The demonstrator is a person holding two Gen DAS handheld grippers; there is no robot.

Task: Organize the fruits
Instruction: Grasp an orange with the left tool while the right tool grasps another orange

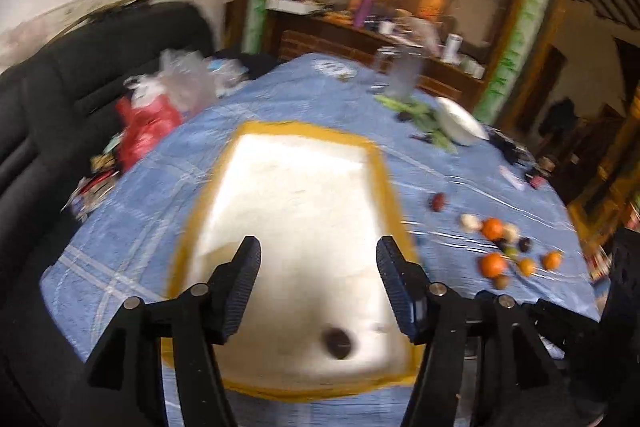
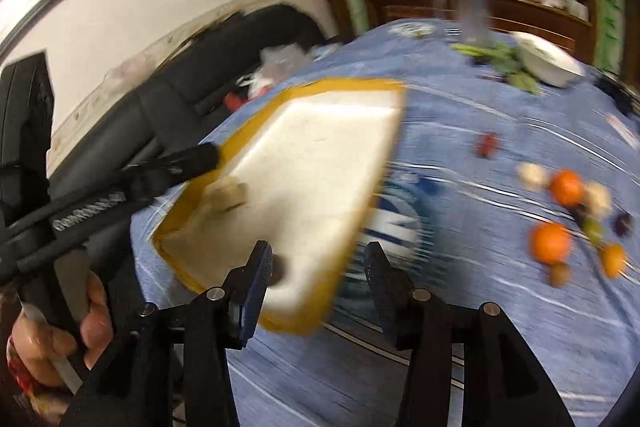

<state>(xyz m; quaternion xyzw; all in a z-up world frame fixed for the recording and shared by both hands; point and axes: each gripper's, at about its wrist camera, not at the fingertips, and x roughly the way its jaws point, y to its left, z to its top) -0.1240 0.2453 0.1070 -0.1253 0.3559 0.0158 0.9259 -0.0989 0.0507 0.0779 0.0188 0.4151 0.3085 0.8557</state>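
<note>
1. Both views are smearing with motion blur, so judging where each fruit sits is going to be unreliable; reaching in now could knock a fruit instead of catching it.
2. The fruits are lying loose on the blue tablecloth, which seems to be lying under a clear, shiny plastic sheet. Being round, they are likely to roll if nudged, and some are sitting near the table's edge.
3. The small dark fruit is resting alone in the tray, close to its near rim; bumping or tipping the tray could send it rolling.
4. The left gripper is hovering over the tray with its jaws spread wide, holding nothing.
5. The right gripper is also standing spread and empty, straddling the tray's near right rim, where its left finger could catch on that rim.
6. The fruits are looking like a mixed cluster: several oranges of differing sizes, pale lumpy pieces, a greenish one, dark purple ones, a brownish one, and a red fruit lying apart. Blur is hiding finer detail.
7. The cluster is sitting to the right of the white, yellow-rimmed tray, well apart from it.
</note>
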